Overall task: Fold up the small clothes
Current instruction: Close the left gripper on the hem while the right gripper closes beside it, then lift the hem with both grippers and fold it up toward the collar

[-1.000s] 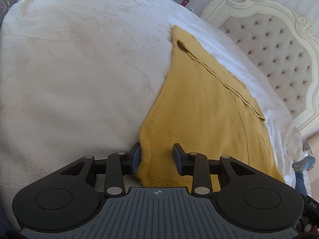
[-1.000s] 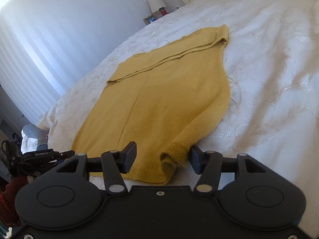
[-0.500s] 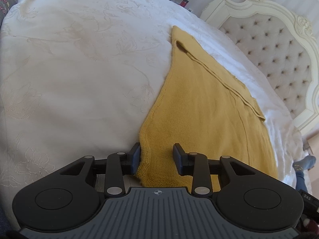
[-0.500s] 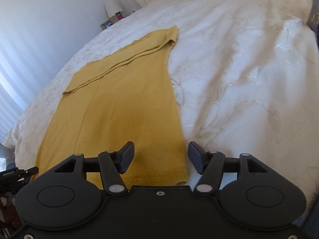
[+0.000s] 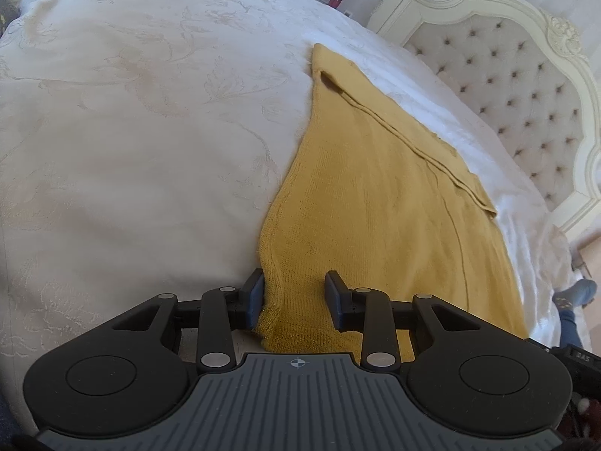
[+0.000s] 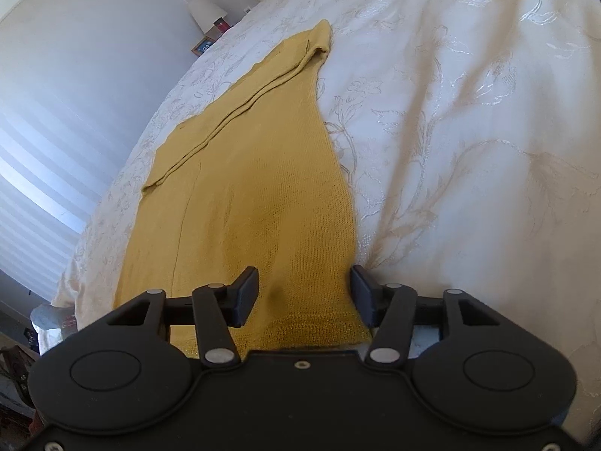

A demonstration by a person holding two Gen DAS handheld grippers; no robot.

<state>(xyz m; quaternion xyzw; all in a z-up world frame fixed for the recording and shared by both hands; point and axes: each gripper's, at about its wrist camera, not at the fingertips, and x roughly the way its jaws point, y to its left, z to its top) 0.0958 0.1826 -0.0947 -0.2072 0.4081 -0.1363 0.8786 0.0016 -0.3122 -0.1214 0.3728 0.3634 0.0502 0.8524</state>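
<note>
R gripper (image 6: pixel 304 298): jaws closing, near corner of the yellow knit garment (image 6: pixel 240 195) between them, pads not yet pressing. The R-hand pad sits at the garment's side edge, the other over the cloth w/ a gap. L gripper (image 5: pixel 295 300): fingers partly apart, the garment's (image 5: pixel 375 203) other near corner between them. One pad touches the side edge, the other stands off the knit, so no real pinch there as far as the view shows.

Garment lies flat on the white embroidered bedspread (image 5: pixel 131 131), long way running from the grippers toward the far end, where a folded strip lies across it. Tufted headboard (image 5: pixel 526 86) beyond on L view; lamp (image 6: pixel 206 11) & nightstand bits by the wall on R view.

Step, prob: grab both hem corners to carry the near edge over to the far end. To do it well: get both layers of the ribbed hem deep in the pads, not just the fringe, & none of the bedspread. Close both sides before lifting, lift evenly so the hem stays straight, keep corners square w/ the side edges. Risk: L side slips since its bite looks thin.
</note>
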